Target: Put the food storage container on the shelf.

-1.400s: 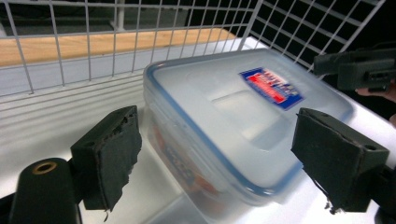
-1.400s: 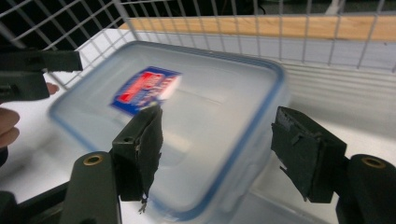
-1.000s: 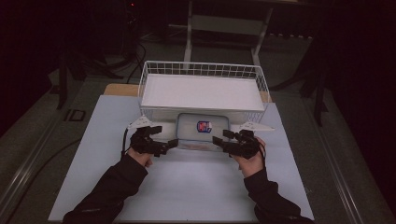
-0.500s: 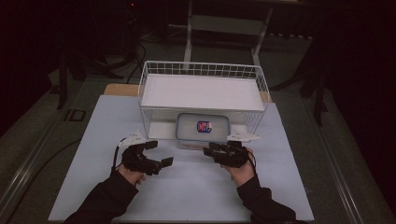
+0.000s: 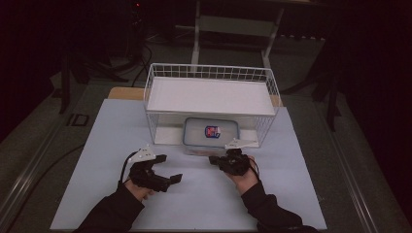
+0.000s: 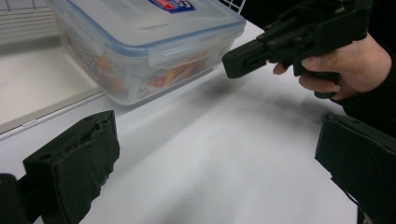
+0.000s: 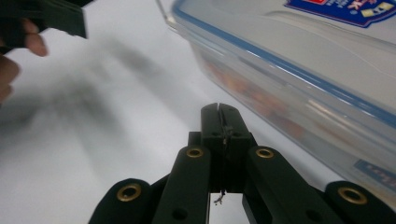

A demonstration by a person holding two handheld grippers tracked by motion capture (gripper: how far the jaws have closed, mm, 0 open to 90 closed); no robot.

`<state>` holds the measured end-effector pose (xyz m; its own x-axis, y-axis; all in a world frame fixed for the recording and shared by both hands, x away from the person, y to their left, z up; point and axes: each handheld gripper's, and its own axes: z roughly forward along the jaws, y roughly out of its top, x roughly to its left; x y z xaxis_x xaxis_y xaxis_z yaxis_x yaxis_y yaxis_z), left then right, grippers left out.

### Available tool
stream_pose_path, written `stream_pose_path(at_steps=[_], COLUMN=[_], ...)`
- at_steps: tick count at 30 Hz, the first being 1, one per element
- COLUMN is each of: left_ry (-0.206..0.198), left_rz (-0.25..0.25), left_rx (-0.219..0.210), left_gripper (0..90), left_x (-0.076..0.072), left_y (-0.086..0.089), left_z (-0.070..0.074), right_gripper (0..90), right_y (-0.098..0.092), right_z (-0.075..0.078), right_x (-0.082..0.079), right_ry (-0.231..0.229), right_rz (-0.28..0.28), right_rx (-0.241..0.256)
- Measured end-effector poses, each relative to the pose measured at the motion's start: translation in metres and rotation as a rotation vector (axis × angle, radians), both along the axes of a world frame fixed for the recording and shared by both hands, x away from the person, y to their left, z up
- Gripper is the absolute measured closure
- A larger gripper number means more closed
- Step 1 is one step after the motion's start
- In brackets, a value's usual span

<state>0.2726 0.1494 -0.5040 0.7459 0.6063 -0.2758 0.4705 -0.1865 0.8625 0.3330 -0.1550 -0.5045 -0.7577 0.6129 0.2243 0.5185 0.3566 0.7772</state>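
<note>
A clear lidded container [image 5: 211, 133] sat under the shelf of the white wire rack [image 5: 210, 73], its near edge at the rack's open front, on the pale table [image 5: 97, 145]. The left gripper [image 5: 171, 178], jaws spread wide and empty, lay near and left of it; the right gripper [image 5: 212, 159], jaws pressed together on nothing, pointed left just before the container's near edge. Placement appeared complete, and only clearing the hands seemed left.

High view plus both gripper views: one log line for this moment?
left gripper: open, empty, above mat | right gripper: shut, empty, beside container | lidded container: under wire basket shelf, untouched | mat
</note>
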Motion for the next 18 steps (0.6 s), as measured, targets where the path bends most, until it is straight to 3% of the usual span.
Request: stream_pose_path(at_steps=[7,18], left_ry=[0.000,-0.003], left_rz=[0.005,0.009], left_rx=[0.008,0.008], left_gripper=[0.0,0.0], left_x=[0.000,0.001], left_y=[0.001,0.003], left_z=[-0.006,-0.009], right_gripper=[89.9,89.9], right_y=[0.000,0.001], right_z=[-0.005,-0.005], right_x=[0.018,0.038], right_ry=[0.003,-0.010], right_rz=[-0.054,-0.096], right_rx=[-0.040,-0.033])
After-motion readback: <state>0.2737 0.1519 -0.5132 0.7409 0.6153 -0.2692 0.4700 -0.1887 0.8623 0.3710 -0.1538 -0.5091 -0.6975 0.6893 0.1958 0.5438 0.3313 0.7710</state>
